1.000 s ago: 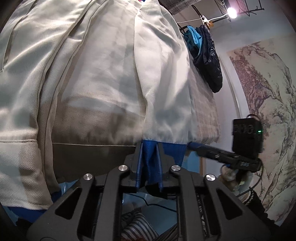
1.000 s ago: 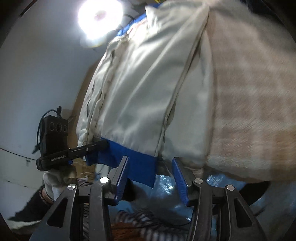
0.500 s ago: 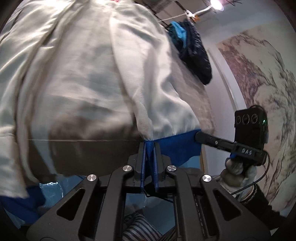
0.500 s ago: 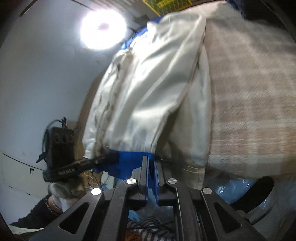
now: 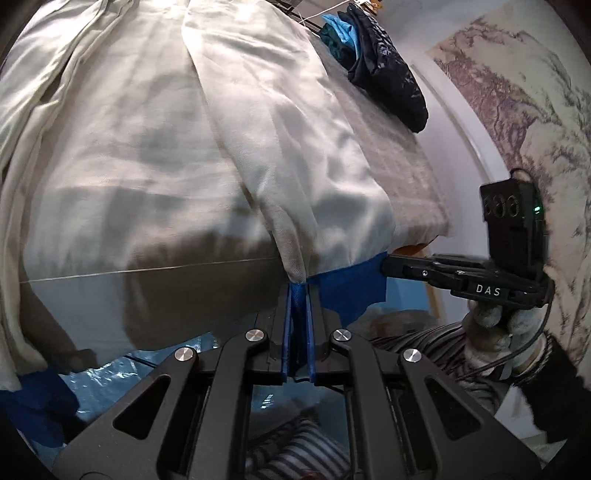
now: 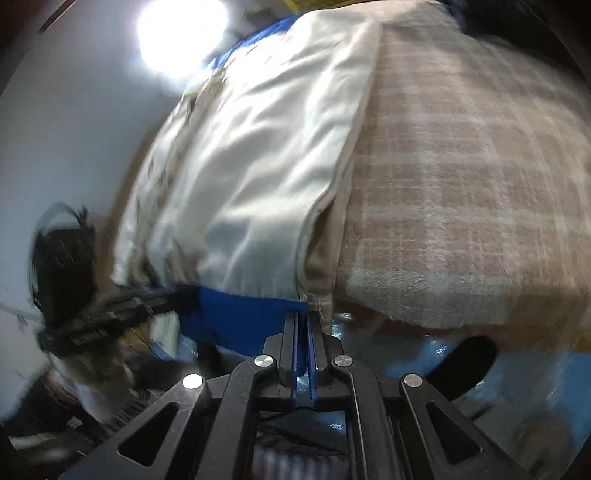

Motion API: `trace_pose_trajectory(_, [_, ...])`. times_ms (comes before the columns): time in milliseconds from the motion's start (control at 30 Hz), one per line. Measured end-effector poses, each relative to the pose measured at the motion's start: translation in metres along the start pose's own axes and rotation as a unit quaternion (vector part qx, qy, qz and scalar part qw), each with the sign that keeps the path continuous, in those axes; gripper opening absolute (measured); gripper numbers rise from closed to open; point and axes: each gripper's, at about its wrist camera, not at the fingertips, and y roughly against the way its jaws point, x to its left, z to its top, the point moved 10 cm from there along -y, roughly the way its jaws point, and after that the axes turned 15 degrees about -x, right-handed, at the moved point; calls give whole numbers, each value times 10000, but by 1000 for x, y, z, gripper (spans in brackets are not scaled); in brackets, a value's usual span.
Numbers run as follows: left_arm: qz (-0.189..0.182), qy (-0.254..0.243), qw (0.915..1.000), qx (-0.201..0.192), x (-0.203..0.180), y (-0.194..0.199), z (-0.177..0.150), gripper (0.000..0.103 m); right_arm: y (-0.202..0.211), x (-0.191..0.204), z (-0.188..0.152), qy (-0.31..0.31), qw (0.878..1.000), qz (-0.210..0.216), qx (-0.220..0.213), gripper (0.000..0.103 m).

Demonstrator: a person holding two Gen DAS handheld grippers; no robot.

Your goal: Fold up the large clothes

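A big cream-white garment (image 5: 155,155) lies spread over a surface covered with a beige plaid blanket (image 6: 461,184), its near end hanging over the close edge. The cloth is smooth and faintly shiny, with long soft creases running from far to near and one stitched seam crossing the overhanging part. A folded panel of it lies on top on the right, and along its near hem runs a band of bright blue trim (image 5: 347,291). In the right wrist view more blue shows at the garment's far end, up by the glare of a lamp (image 6: 181,33).

The left gripper (image 5: 298,291) has its jaws clenched on the blue trim, right where the cream panel gathers to a point; the blue-lined fingers sit almost together with cloth pinched between them. The right gripper (image 6: 303,317) is likewise clamped tight on the blue trim at the hem's right corner, just beside the edge of the blanket. Each gripper shows in the other's camera, nipping opposite ends of the same blue strip, which stretches between them at the near edge.

At the far right of the surface, a dark blue puffy jacket (image 5: 391,77) sits with something turquoise beside it. A wall with an ink-style landscape mural (image 5: 517,110) stands to the right.
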Motion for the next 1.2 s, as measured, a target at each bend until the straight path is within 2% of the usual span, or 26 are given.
trace_pose_trajectory(67, [118,-167,9998,-29,-1,0,-4,5,2,-1,0,263,9995,-160,-9,6])
trace_pose_trajectory(133, [253,-256,9993,-59,3,6,-7,5,8,-1,3,276,9995,-90,-118,9])
trace_pose_trajectory(200, [321,-307,9989,-136,7,14,-8,5,21,-2,11,164,9992,73,-359,36])
trace_pose_trajectory(267, [375,-280,9984,-318,10,25,-7,5,36,-8,20,75,9970,160,-750,46])
trace_pose_trajectory(300, [376,-257,9982,-395,11,30,-6,5,38,-11,21,32,9964,209,-819,52])
trace_pose_trajectory(400, [310,-217,9965,-746,8,44,2,5,39,-24,18,-272,9956,377,-810,61])
trace_pose_trajectory(533, [290,-592,9937,-909,-9,41,11,5,23,-33,5,-744,9940,605,-522,61])
trace_pose_trajectory(567, [295,-738,9928,-892,-15,38,10,9,19,-33,4,-857,9928,710,-453,61])
trace_pose_trajectory(600, [310,-1021,9907,-845,-23,34,9,14,16,-30,3,-912,9919,800,-382,61])
trace_pose_trajectory(667, [362,-1524,9838,-873,-36,29,7,38,12,-28,2,-874,9920,859,-317,63])
trace_pose_trajectory(700, [373,-1829,9781,-918,-44,27,5,40,9,-27,1,-825,9925,854,-301,63])
trace_pose_trajectory(767, [386,-2138,9719,-906,-52,24,1,40,3,-26,0,-760,9930,858,-267,63])
trace_pose_trajectory(833, [349,-2312,9687,-828,-57,19,-4,40,-5,-23,-3,-797,9924,915,-206,62])
trace_pose_trajectory(867, [370,-2389,9672,-778,-58,16,-7,44,-10,-24,-6,-844,9917,961,-147,57])
trace_pose_trajectory(900, [378,-2451,9659,-742,-59,14,-9,47,-14,-23,-8,-900,9905,1035,-78,41])
trace_pose_trajectory(933, [402,-2564,9631,-706,-60,12,-13,56,-16,-20,-11,-1000,9879,1187,-10,32])
trace_pose_trajectory(967, [437,-2651,9607,-703,-62,11,-14,65,-16,-16,-13,-1141,9841,1362,52,29])
trace_pose_trajectory(1000, [454,-2715,9588,-707,-63,11,-15,69,-14,-15,-13,-1165,9833,1396,30,22])
trace_pose_trajectory(1100, [331,-2915,9529,-767,-75,10,-17,71,5,-5,-6,-1288,9748,1814,-150,16])
trace_pose_trajectory(1200, [373,-3215,9427,-813,-86,4,-18,71,20,7,5,-1393,9653,2175,-379,14])
